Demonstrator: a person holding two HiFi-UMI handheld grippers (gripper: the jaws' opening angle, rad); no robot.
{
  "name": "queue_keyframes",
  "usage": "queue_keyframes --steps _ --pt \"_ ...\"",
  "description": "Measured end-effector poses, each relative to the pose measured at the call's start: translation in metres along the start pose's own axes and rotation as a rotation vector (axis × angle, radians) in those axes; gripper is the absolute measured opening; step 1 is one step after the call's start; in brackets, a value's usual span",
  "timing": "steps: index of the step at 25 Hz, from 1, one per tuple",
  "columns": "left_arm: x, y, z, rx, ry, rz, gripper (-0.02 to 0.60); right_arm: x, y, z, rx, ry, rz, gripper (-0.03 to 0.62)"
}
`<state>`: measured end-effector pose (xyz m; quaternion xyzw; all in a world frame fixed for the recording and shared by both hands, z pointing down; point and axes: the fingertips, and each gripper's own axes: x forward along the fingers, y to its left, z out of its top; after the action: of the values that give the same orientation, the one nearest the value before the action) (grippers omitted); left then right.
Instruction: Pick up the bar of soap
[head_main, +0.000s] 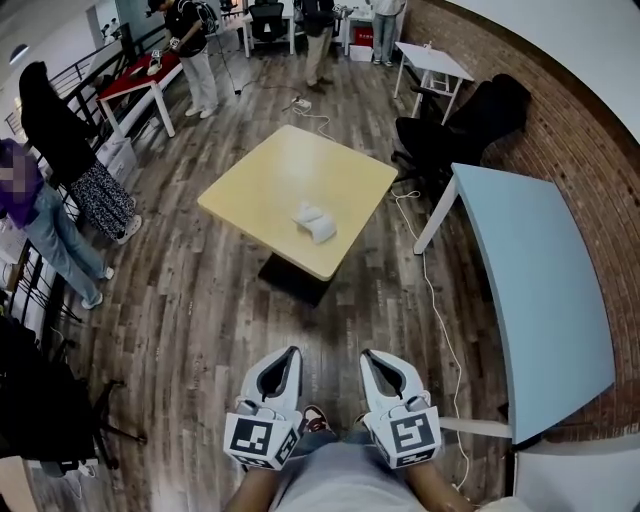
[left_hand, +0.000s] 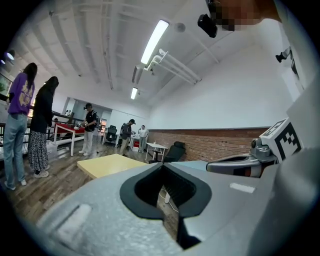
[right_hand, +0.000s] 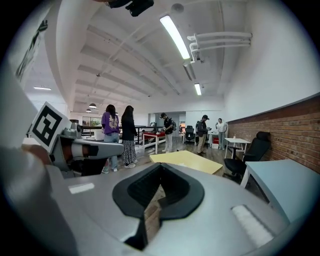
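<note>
A small white lump (head_main: 315, 222), the bar of soap as far as I can tell, lies on the right half of a square yellow table (head_main: 270, 180) some way ahead of me. Its exact shape is too small to make out. Both grippers hang low near my body, well short of the table. My left gripper (head_main: 291, 351) is shut with nothing in it, and so is my right gripper (head_main: 367, 354). In the left gripper view the closed jaws (left_hand: 161, 166) point toward the yellow table (left_hand: 107, 163). The right gripper (right_hand: 160, 166) does the same, with the table (right_hand: 189, 160) beyond it.
A long pale blue table (head_main: 540, 270) stands on the right by the brick wall (head_main: 590, 130), with black office chairs (head_main: 450, 130) behind it. A white cable (head_main: 436, 300) trails over the wood floor. People (head_main: 60, 135) stand on the left and at the far end.
</note>
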<state>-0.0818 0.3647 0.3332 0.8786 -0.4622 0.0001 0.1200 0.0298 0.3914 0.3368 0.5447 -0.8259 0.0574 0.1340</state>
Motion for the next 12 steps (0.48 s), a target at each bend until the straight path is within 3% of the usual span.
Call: queue_keyframes --steps 12 --pt "0.019 0.032 -0.004 -0.036 0.014 0.01 0.003 0.045 0.002 -0.002 -0.001 0.032 0.023 0.005"
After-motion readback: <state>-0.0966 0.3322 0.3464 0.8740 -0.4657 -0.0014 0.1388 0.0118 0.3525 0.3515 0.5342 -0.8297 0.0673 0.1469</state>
